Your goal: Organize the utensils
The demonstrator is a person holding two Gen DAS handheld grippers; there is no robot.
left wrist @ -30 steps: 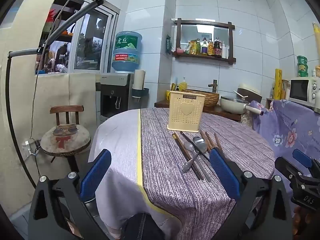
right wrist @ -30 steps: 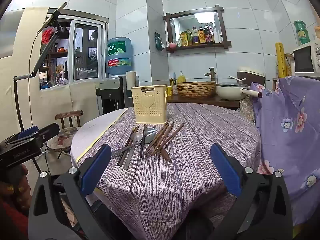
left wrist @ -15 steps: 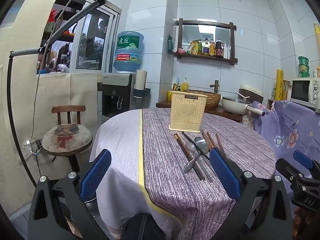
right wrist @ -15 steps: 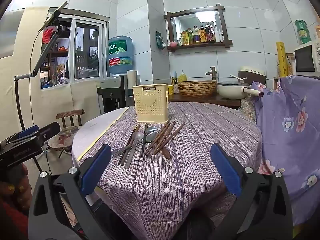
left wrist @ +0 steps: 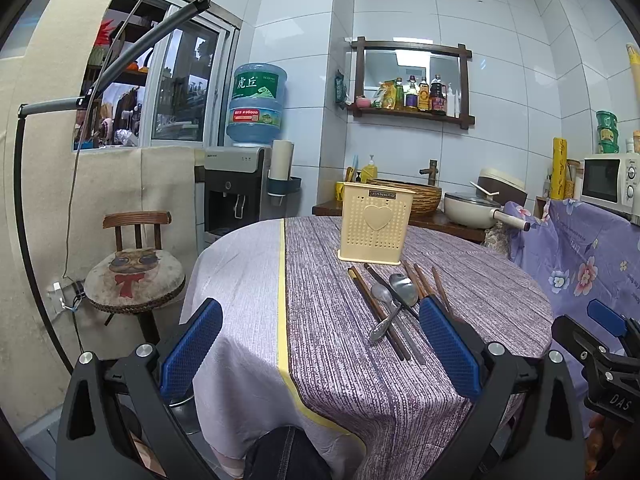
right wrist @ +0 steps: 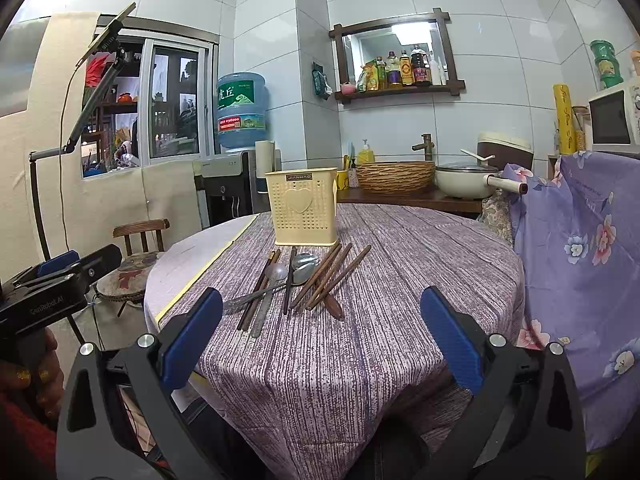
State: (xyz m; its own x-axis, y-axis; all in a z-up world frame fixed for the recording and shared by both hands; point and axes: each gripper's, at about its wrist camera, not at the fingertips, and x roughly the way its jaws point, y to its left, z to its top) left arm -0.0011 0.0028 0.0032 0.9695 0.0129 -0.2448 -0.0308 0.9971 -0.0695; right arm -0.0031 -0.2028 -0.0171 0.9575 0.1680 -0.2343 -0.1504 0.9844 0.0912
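A cream perforated utensil holder point(left wrist: 376, 227) point(right wrist: 303, 209) with a heart on its front stands upright on the round table. In front of it lies a loose pile of two metal spoons point(left wrist: 401, 289) point(right wrist: 305, 262) and several brown chopsticks point(left wrist: 378, 313) point(right wrist: 327, 276). My left gripper point(left wrist: 320, 346) is open and empty, near the table's front edge, short of the pile. My right gripper point(right wrist: 321, 338) is open and empty, over the table's near edge, in front of the pile. The right gripper also shows at the right edge of the left wrist view point(left wrist: 600, 340).
The table wears a purple striped cloth point(right wrist: 360, 340) over a white one point(left wrist: 240, 280). A wooden chair point(left wrist: 134, 264) stands at the left. A flowered purple cloth point(right wrist: 580, 260) drapes something at the right. A counter behind holds a basket point(right wrist: 394, 176) and a pot point(right wrist: 466, 180).
Both views have lifted and shifted slightly; the holder and pile sit a little lower in frame. Both grippers stay open and nothing on the table has moved.
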